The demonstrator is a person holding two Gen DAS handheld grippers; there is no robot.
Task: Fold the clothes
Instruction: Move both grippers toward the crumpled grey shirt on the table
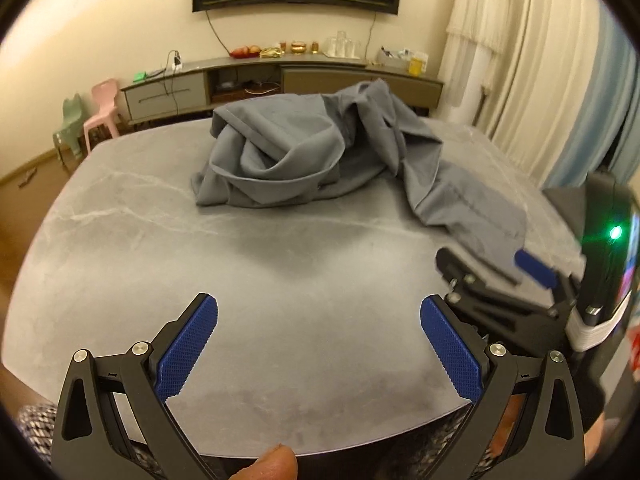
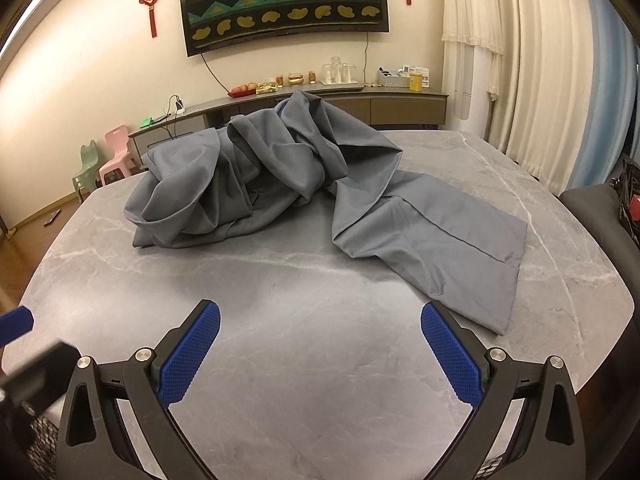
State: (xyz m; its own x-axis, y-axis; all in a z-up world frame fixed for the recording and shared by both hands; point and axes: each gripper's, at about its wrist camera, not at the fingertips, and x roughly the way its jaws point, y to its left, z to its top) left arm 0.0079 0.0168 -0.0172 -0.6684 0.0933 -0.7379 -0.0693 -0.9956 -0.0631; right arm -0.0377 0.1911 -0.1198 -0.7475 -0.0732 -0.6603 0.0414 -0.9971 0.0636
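Left gripper (image 1: 319, 346) hovers wide open over the table's (image 1: 120, 240) near edge, nothing between it and the crumpled grey garment (image 1: 304, 152) heaped mid-table. Right gripper (image 2: 320, 354), fingers spread too, sits just short of the garment's flat end.

A grey garment (image 2: 280, 184) is lying crumpled on the table (image 2: 280, 360), its bulk heaping up in loose folds toward the far left. 1 long flat section (image 2: 440, 248) is trailing out toward the near right, its hemmed end lying smooth near the table's edge.
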